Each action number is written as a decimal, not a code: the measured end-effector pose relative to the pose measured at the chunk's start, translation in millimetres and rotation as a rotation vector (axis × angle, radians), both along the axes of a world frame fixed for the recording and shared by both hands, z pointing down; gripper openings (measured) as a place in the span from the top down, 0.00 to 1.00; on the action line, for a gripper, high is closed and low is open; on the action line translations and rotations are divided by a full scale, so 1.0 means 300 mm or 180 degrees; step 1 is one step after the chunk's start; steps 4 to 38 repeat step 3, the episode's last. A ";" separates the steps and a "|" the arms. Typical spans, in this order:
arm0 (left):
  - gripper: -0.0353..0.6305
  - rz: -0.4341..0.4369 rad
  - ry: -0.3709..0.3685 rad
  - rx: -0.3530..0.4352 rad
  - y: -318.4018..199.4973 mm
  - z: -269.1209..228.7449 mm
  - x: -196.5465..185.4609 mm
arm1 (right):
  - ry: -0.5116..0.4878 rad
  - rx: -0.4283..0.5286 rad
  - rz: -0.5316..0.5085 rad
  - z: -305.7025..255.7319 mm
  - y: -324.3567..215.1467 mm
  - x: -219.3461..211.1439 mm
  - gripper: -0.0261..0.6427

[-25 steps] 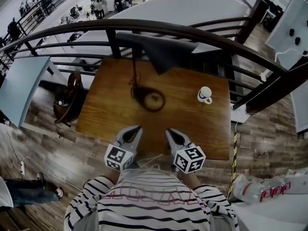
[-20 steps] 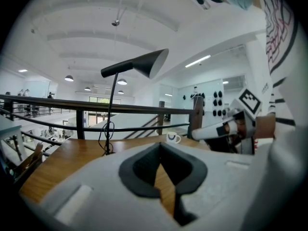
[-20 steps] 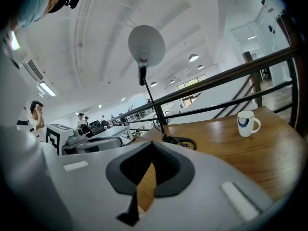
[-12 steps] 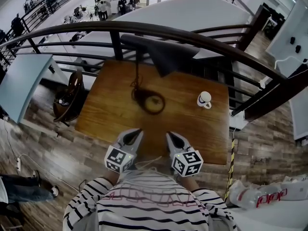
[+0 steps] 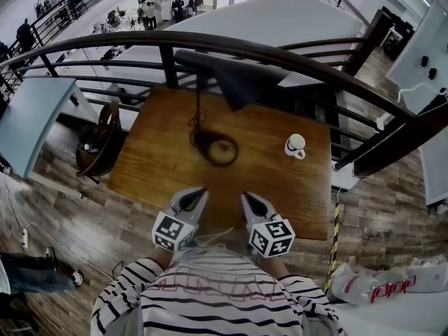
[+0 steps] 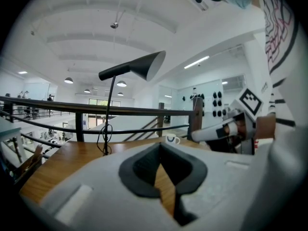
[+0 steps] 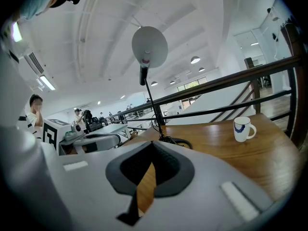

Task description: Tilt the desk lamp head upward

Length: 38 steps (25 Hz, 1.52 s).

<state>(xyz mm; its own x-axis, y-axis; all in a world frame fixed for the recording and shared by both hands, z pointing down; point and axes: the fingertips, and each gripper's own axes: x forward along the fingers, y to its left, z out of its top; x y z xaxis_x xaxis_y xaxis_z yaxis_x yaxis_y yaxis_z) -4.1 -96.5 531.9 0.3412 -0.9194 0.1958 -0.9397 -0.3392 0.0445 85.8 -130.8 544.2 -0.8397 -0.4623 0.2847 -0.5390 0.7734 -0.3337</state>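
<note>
A black desk lamp stands at the far middle of the wooden table (image 5: pixel 150 166). Its round base (image 5: pixel 218 148) carries a thin pole up to a cone-shaped head (image 5: pixel 238 80). In the left gripper view the head (image 6: pixel 140 67) points right and slightly down. The right gripper view looks into the head's (image 7: pixel 149 44) open mouth. My left gripper (image 5: pixel 199 190) and right gripper (image 5: pixel 246 197) hover side by side over the table's near edge, well short of the lamp. Both are shut and hold nothing. The left gripper (image 6: pixel 161 146) and the right gripper (image 7: pixel 153 144) show their jaws meeting.
A white mug (image 5: pixel 296 145) with a blue mark stands on the table's right side. A dark curved railing (image 5: pixel 294 54) runs just behind the table. A brown chair (image 5: pixel 101 142) sits at the left, and packed bottles (image 5: pixel 378 282) lie at lower right.
Neither gripper has visibly moved and the lamp stands as before. Only the head view has shifted a little.
</note>
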 end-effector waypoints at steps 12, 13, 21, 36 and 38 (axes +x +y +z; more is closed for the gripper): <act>0.94 0.0011 0.0009 -0.0001 0.001 0.007 0.002 | 0.0002 -0.0010 0.0014 0.008 0.003 0.003 0.96; 0.94 0.0011 0.0009 -0.0001 0.001 0.007 0.002 | 0.0002 -0.0010 0.0014 0.008 0.003 0.003 0.96; 0.94 0.0011 0.0009 -0.0001 0.001 0.007 0.002 | 0.0002 -0.0010 0.0014 0.008 0.003 0.003 0.96; 0.94 0.0011 0.0009 -0.0001 0.001 0.007 0.002 | 0.0002 -0.0010 0.0014 0.008 0.003 0.003 0.96; 0.94 0.0011 0.0009 -0.0001 0.001 0.007 0.002 | 0.0002 -0.0010 0.0014 0.008 0.003 0.003 0.96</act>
